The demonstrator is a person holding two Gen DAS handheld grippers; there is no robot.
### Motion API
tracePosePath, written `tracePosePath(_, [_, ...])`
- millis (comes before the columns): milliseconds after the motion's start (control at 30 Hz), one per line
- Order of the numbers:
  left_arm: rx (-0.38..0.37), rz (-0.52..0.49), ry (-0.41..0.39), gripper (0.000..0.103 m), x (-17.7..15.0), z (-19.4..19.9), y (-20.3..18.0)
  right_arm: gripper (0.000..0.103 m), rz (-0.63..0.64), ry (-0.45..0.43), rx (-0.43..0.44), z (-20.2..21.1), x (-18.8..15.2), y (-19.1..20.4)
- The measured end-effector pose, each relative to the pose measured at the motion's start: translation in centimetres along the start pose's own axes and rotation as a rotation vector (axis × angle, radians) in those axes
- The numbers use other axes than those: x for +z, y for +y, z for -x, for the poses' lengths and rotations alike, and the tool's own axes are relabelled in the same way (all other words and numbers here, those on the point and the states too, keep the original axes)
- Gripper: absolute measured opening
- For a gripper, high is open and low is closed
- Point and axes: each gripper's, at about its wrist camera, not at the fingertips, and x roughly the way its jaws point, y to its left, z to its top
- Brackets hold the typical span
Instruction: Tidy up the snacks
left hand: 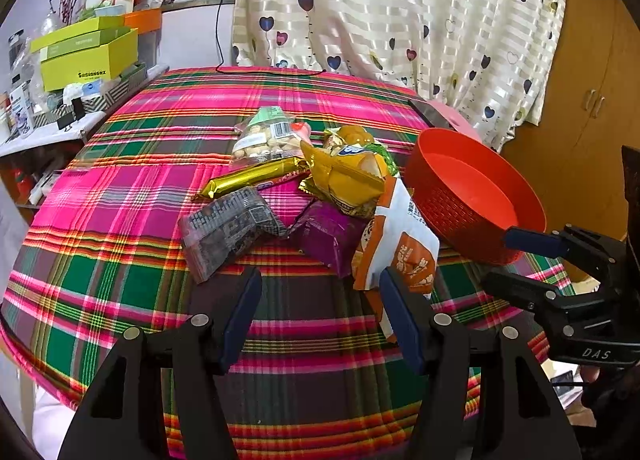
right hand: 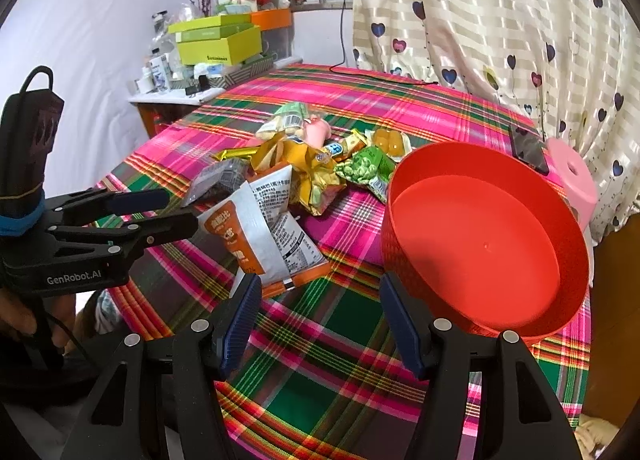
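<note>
Red bowl [right hand: 480,244] sits right of center in the right wrist view, on the plaid tablecloth [right hand: 320,380]; nothing in it, bare inside. In the left wrist view the same bowl is at right-center, perforated outer wall showing.

Snack pile [left hand: 304,188] is mid-frame in the left view, just beside the bowl: clear bag of round biscuits [left hand: 266,138], gold bar [left hand: 252,178], grey printed pack [left hand: 228,230], purple pack [left hand: 332,236], yellow-gold bag [left hand: 348,180], white-and-orange pouch [left hand: 400,248] nearest the bowl.

Left gripper [left hand: 320,324]: jaws spread wide, nothing between them, low center over the cloth in front of the pile. Right gripper [right hand: 320,324]: also released, jaws apart, empty, between the pouch and the bowl.

Right view only: green pea bag [right hand: 366,170], pack of two yellow items [right hand: 388,142], dark phone [right hand: 528,150] by a pink object [right hand: 572,176], upper right. The purple pack shows only in the left view.

Green boxes [left hand: 86,52] stacked on a side shelf, upper left in both.
</note>
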Motion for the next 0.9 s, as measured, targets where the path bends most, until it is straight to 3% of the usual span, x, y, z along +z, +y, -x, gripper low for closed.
tracePosePath(900, [0.003,0.016,0.001,0.062,-0.1,0.2,1.0,0.063,0.064,0.002,0.048,-0.7,0.2,1.6])
